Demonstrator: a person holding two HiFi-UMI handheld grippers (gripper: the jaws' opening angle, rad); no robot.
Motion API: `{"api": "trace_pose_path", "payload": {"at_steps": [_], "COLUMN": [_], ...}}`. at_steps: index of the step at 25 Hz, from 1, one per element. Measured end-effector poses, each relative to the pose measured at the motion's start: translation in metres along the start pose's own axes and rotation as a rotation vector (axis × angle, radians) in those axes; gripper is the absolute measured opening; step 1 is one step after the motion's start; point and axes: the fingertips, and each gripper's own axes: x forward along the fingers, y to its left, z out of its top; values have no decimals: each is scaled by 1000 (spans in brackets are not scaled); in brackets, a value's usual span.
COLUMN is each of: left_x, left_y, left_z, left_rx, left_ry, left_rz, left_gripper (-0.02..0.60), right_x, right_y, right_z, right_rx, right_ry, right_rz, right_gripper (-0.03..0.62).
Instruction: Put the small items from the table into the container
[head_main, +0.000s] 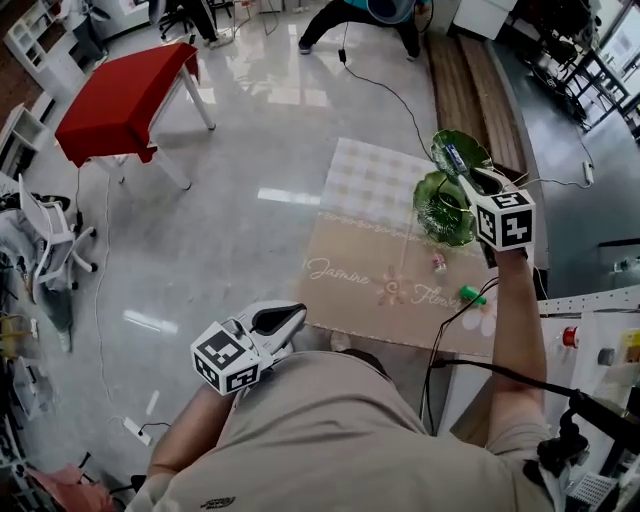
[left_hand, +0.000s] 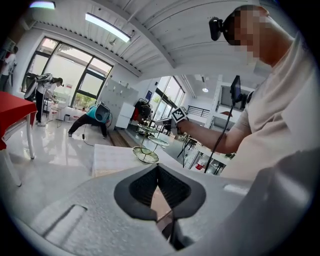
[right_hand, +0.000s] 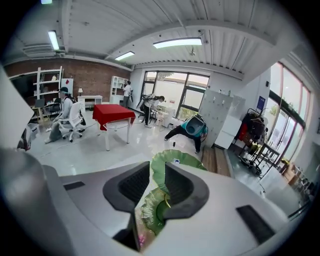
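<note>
Jaws of my right gripper (head_main: 466, 182) stand apart above the green tiered dish (head_main: 440, 212) near the far edge of the surface (head_main: 365, 205); left gripper (head_main: 283, 318) pressed together

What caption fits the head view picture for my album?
Right claw hovers at the green tiered dish; a pink item and a green item lie on the tablecloth.

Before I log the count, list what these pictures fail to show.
Item on the stand's top tier: too small in head view, partly behind the right tongs in right gripper view.
Pink item, green item: too small to name, head view.
Table's near edge: head view, hidden by the person.
</note>
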Motion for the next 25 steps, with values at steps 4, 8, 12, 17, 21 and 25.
{"api": "trace_pose_path", "payload": {"at_steps": [4, 8, 12, 17, 21, 25], "left_x": [-10, -20, -28, -38, -47, -55], "left_y": [1, 3, 3, 2, 1, 0], "left_z": [2, 2, -4, -12, -20, -28], "left_rx": [23, 33, 44, 53, 69, 102], "left_ry": [6, 10, 27, 47, 70, 101], "left_rz": [-55, -105, -151, -202, -242, -280], "left_gripper": [8, 8, 8, 8, 8, 8], "right_x": [-29, -55, -76, -95, -105, -111], "right_y": [48, 103, 160, 232, 281, 312], "right_z": [-8, -20, -35, -58, -74, -87], "right_rx": [35, 65, 108, 171, 211, 261], "right_ry": [-21, -28, -24, -26, -18, 2], "right_rz": [11, 27, 58, 112, 143, 140], "right_gripper": [85, 52, 37, 32, 32, 32]}}
